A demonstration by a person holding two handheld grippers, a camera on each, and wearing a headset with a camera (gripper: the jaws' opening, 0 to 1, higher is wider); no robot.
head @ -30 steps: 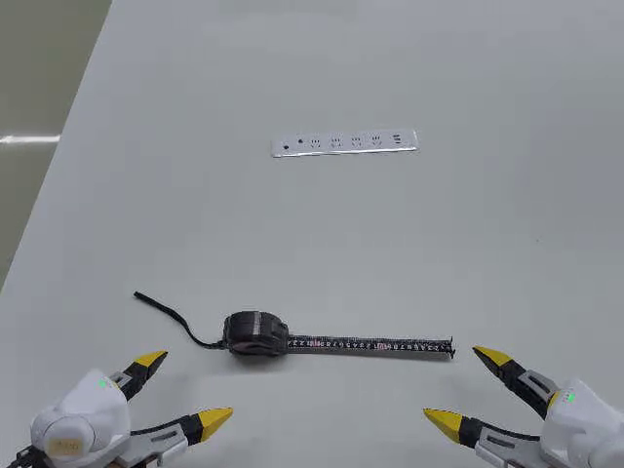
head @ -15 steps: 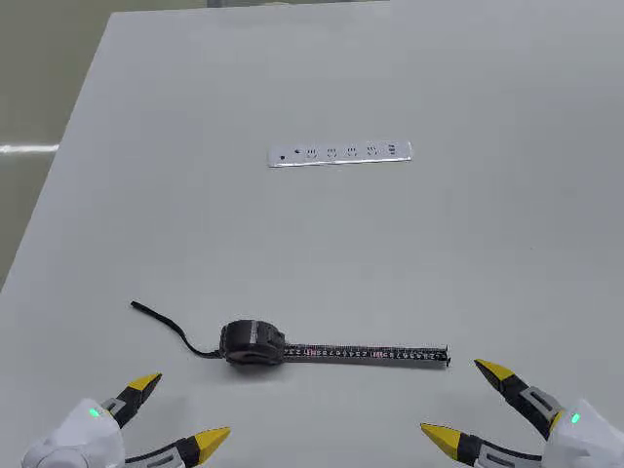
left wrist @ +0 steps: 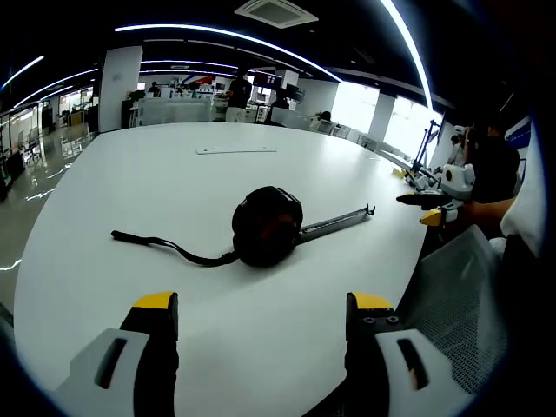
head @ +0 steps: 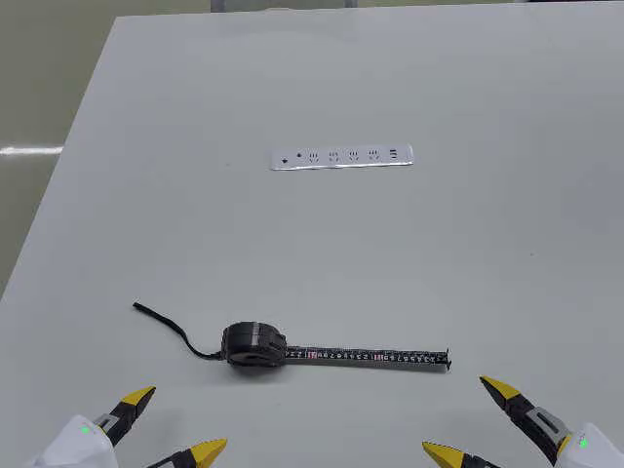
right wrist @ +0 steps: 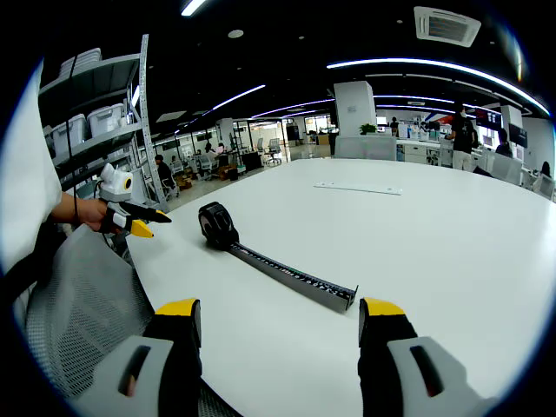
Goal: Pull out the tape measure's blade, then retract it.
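While black round tape measure (head: 255, 344) is lying on white table (head: 468, 244), thin marked blade (head: 369, 356) is sticking out flat. Yellow-tipped left gripper (head: 175, 422), right gripper (head: 466, 420) are gaping wide, holding nothing. Case probably hard, slippery; blade probably bendy, springy: pinch end hook (head: 447, 359), pin case.

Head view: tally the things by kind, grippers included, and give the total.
tape measure: 1
power strip: 1
grippers: 2, the left gripper and the right gripper, both open
Total: 4
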